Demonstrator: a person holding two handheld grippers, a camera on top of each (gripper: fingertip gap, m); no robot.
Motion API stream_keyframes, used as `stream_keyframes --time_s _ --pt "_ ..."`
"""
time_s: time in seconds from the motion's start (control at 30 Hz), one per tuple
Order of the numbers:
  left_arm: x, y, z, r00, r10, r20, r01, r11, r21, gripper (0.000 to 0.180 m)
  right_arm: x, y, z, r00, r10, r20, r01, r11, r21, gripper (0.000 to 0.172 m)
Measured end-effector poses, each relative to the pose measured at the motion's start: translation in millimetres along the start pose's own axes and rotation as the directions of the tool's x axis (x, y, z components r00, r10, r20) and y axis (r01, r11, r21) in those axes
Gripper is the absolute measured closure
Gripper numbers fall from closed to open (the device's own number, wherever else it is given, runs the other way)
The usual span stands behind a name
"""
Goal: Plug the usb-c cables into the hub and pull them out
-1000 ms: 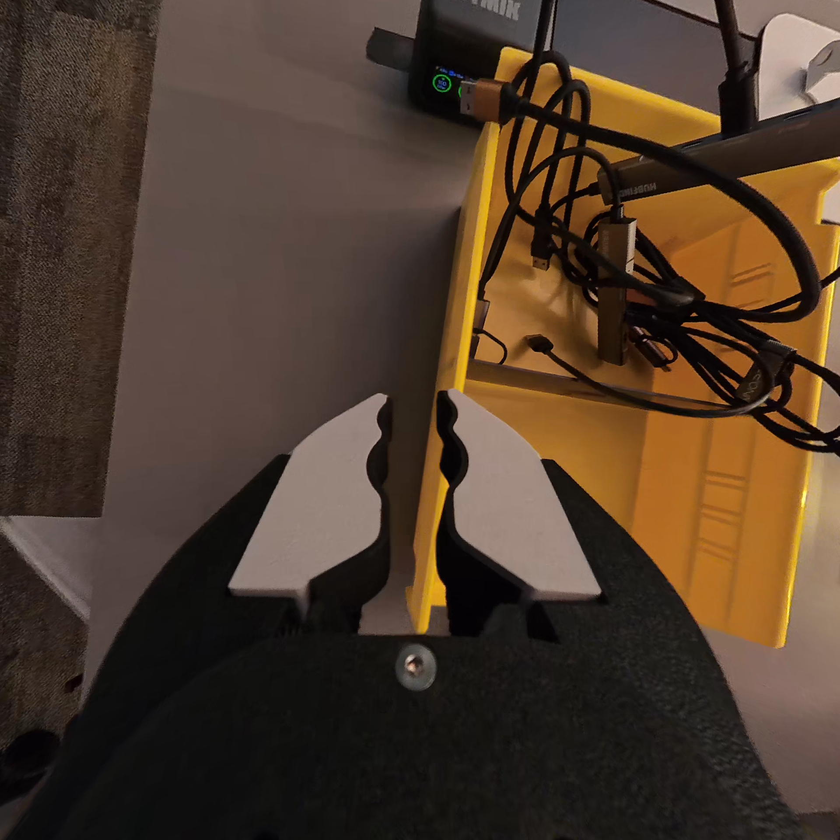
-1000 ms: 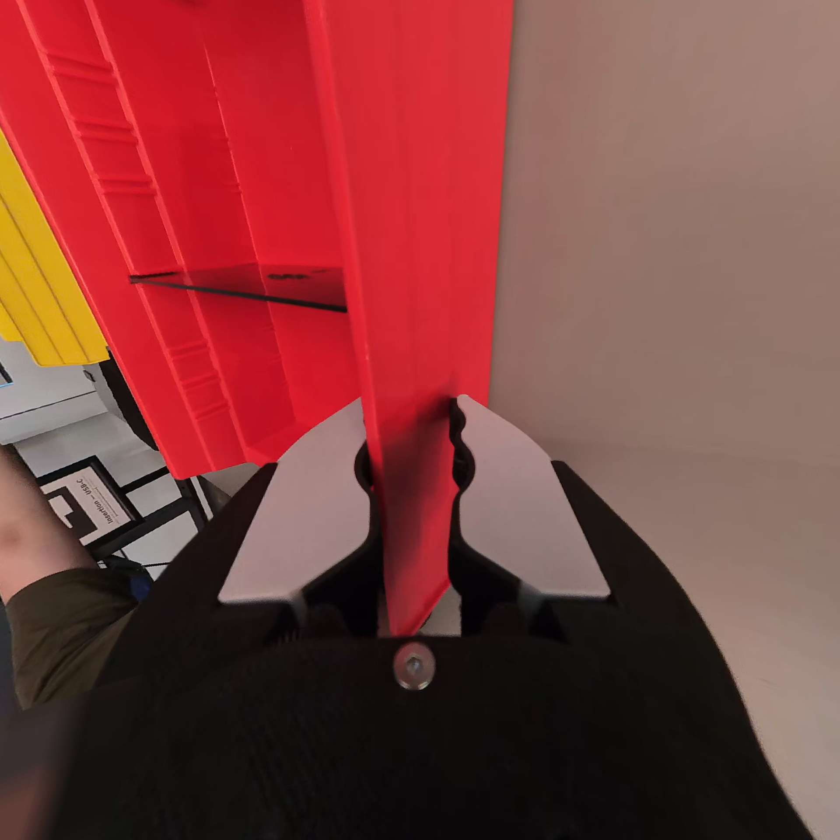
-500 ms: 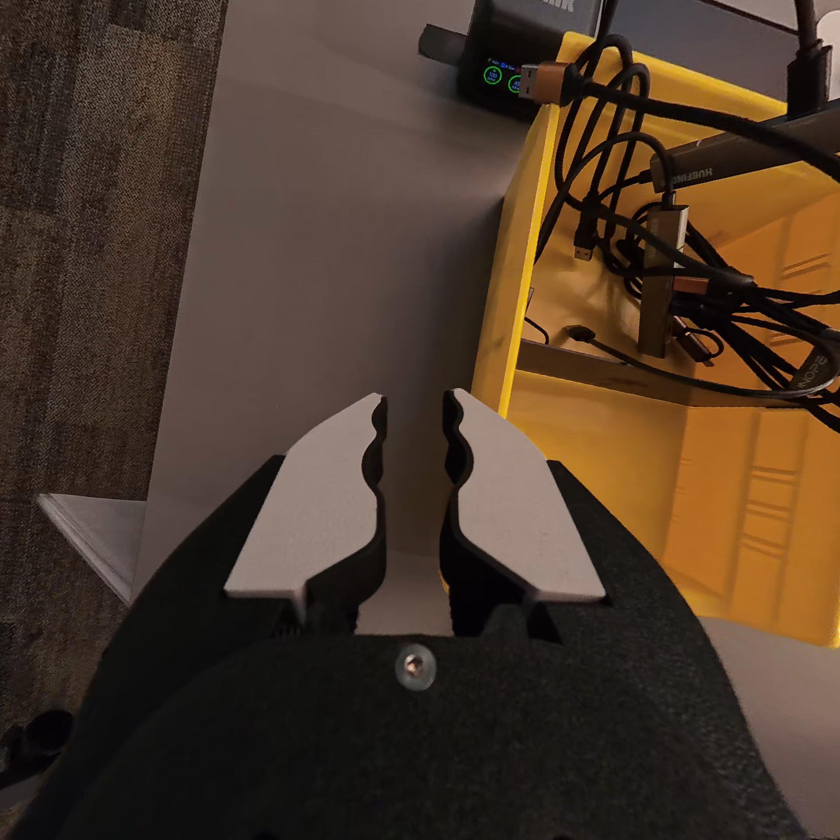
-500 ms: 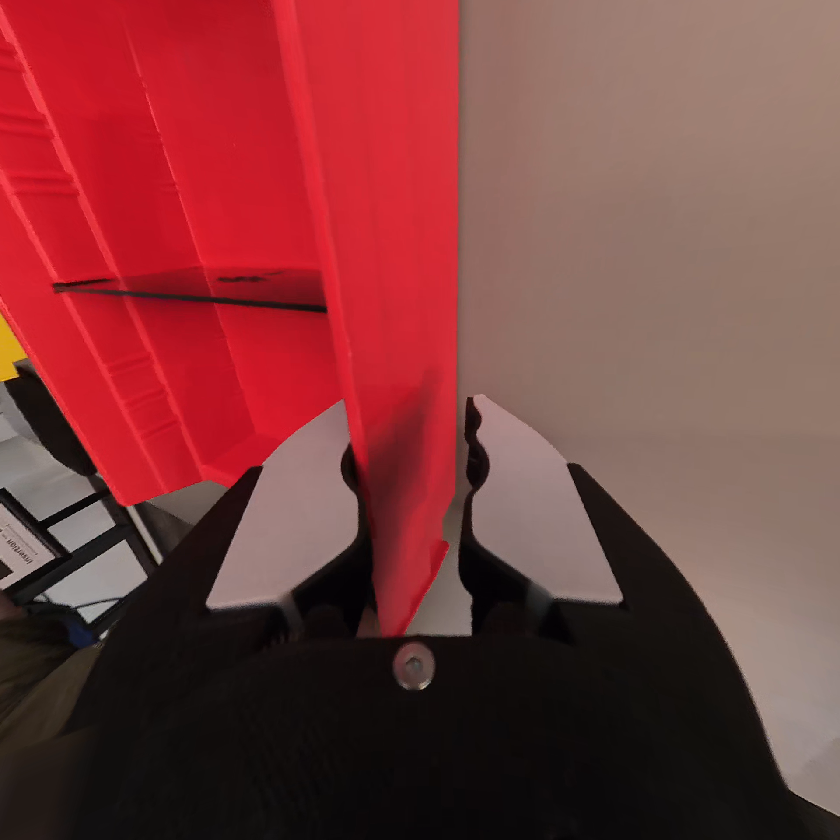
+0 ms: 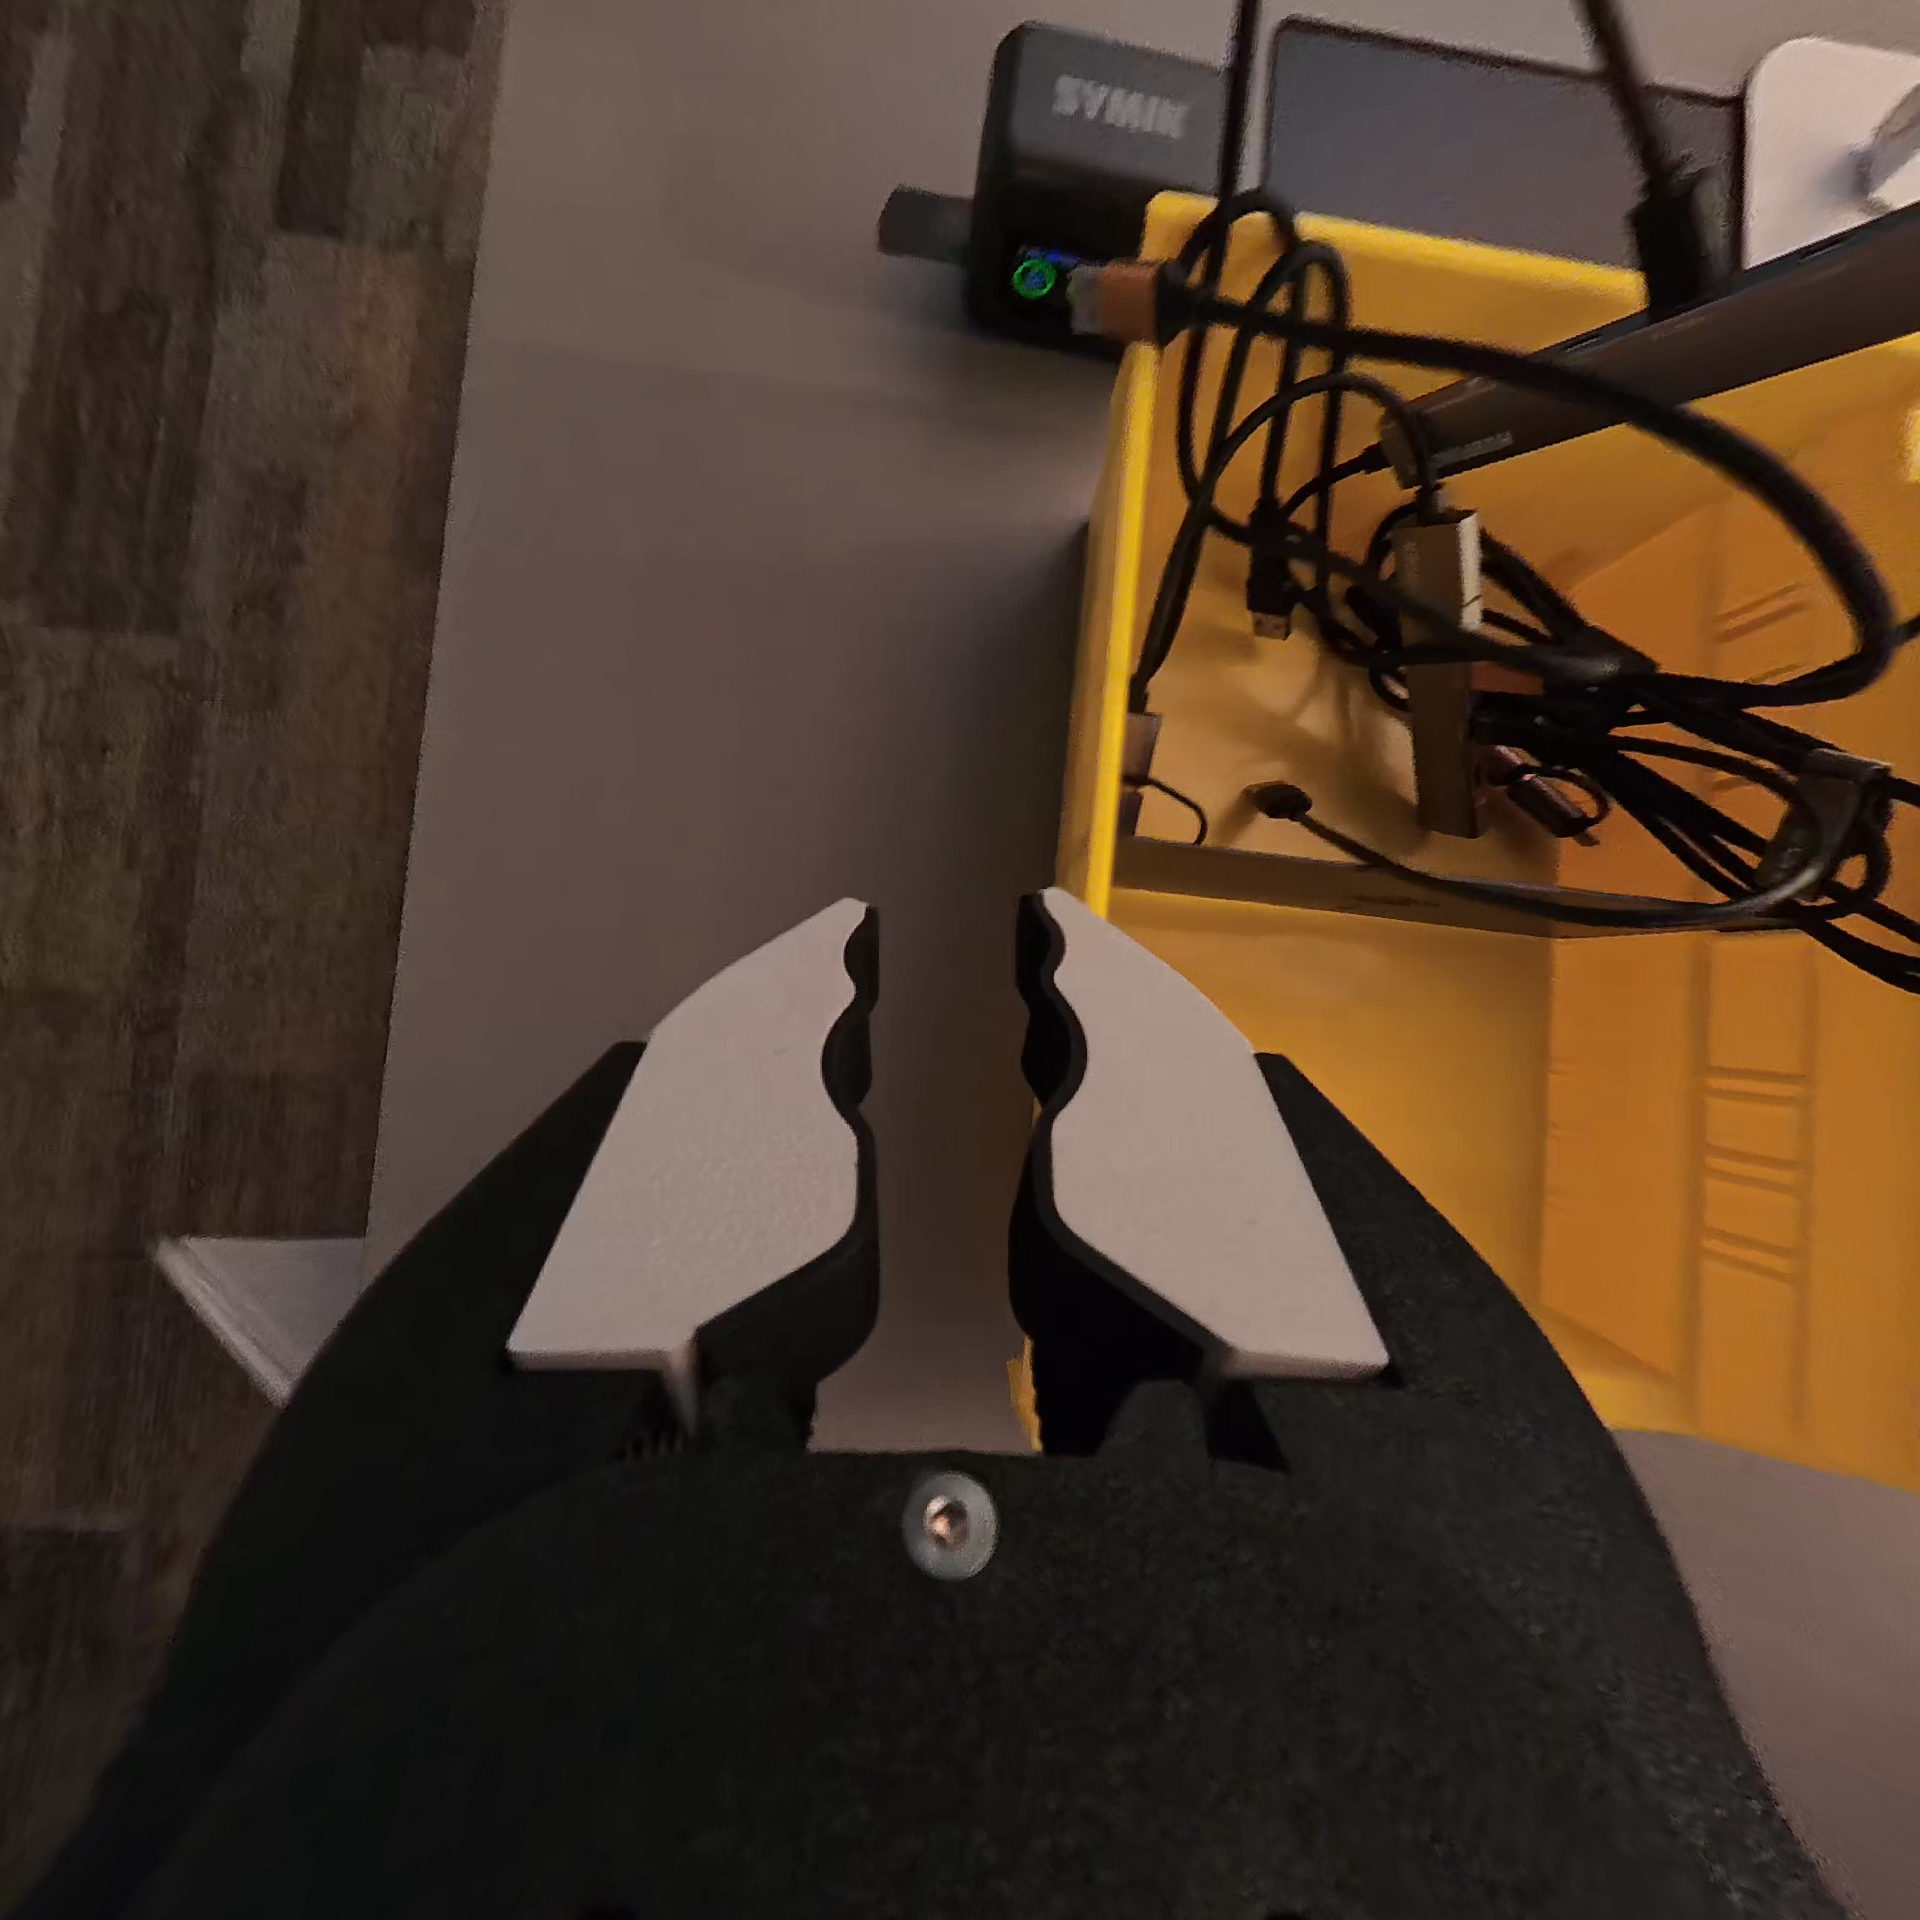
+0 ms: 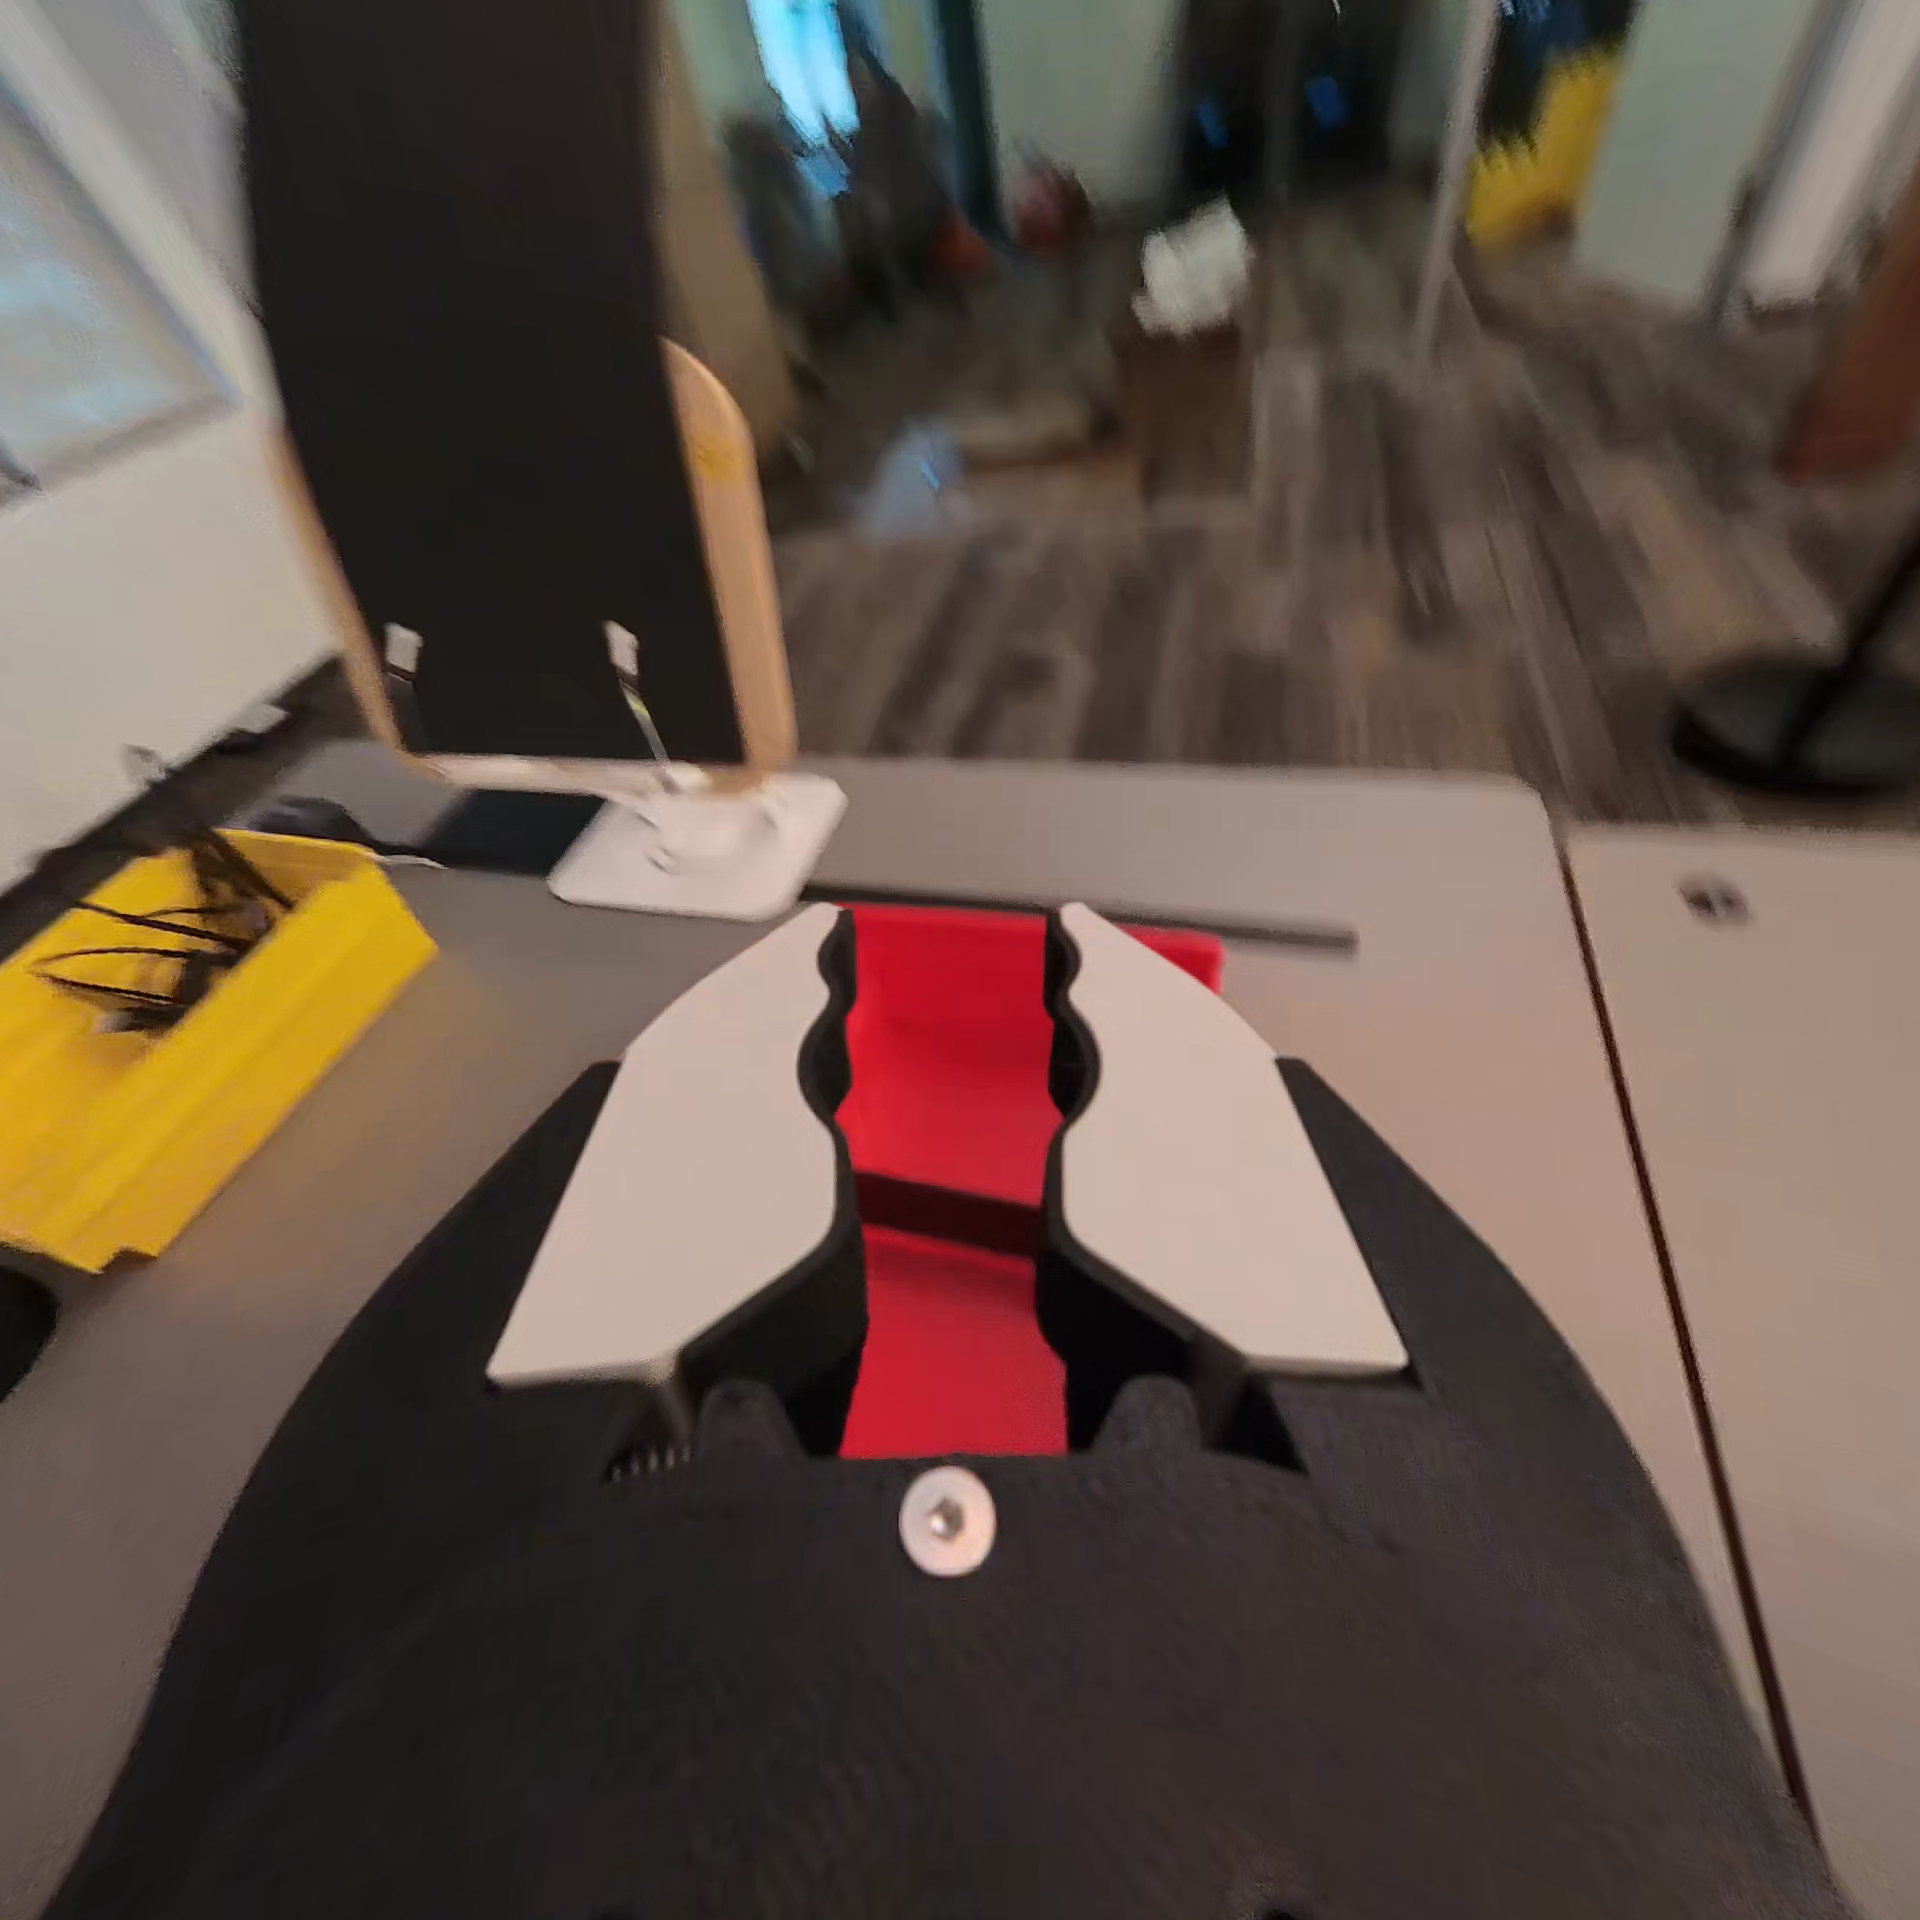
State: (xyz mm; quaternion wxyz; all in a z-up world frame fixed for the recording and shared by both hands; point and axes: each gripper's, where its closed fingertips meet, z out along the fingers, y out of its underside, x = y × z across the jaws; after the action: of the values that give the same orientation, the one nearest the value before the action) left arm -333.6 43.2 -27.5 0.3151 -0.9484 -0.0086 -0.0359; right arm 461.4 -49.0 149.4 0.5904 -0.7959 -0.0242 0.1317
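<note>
My fingers [image 5: 945, 914] [image 6: 948, 914] are open and hold nothing; the cables [image 5: 1662, 717] look thin and floppy, so I should pinch a stiff plug.

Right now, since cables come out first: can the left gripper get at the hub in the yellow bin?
Probably yes. The left gripper is open and bare beside the yellow bin, which is open-topped; tangled cables surround the hub.

A grey tabletop [image 5: 727, 623] carries a yellow bin [image 5: 1662, 1143] full of tangled black cables [image 5: 1558, 665], with a black charger box [image 5: 1091, 177] just beyond the bin's far corner. A red bin [image 6: 940, 1039] sits further right, apart from the yellow one, and a white stand base [image 6: 707, 852] rests behind them. Wood-look floor [image 5: 156, 520] lies past the tabletop's edge.
</note>
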Motion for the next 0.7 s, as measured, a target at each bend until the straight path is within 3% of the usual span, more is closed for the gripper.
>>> stream_keyframes --time_s 0.1,0.17,0.2,0.3,0.43,0.57,0.7 --pt "21.4 -17.2 -4.8 0.995 0.074 -0.073 -0.068 0.994 0.090 0.154 -35.6 -25.7 -2.9 0.985 -0.124 0.117 0.099 0.975 0.198 0.120" --pt "38.5 -33.1 -11.6 0.985 0.140 -0.105 -0.120 0.977 0.176 0.154 -46.4 -34.6 -3.9 0.966 -0.237 0.102 0.190 0.921 0.339 0.110" --pt "48.3 -41.1 -15.8 0.977 0.177 -0.119 -0.148 0.964 0.220 0.154 -52.6 -38.2 -6.2 0.946 -0.314 0.080 0.252 0.868 0.428 0.103" --pt "82.6 -60.8 -26.2 0.943 0.295 -0.152 -0.228 0.909 0.349 0.154 -71.7 -50.9 -17.2 0.897 -0.441 0.026 0.324 0.697 0.640 0.103" --pt "136.1 -77.5 -30.9 0.869 0.467 -0.162 -0.352 0.814 0.462 0.144 -97.2 -54.5 -19.3 0.890 -0.415 0.187 0.187 0.708 0.681 0.102" --pt "176.5 -98.3 -22.0 0.775 0.631 -0.040 -0.543 0.696 0.471 0.103 -112.4 -53.1 -12.5 0.872 -0.464 0.153 0.243 0.683 0.689 0.103" --pt "180.2 -111.7 4.5 0.636 0.754 0.162 -0.760 0.577 0.298 0.113 -115.0 -45.4 2.9 0.857 -0.505 0.103 0.332 0.695 0.638 0.104"
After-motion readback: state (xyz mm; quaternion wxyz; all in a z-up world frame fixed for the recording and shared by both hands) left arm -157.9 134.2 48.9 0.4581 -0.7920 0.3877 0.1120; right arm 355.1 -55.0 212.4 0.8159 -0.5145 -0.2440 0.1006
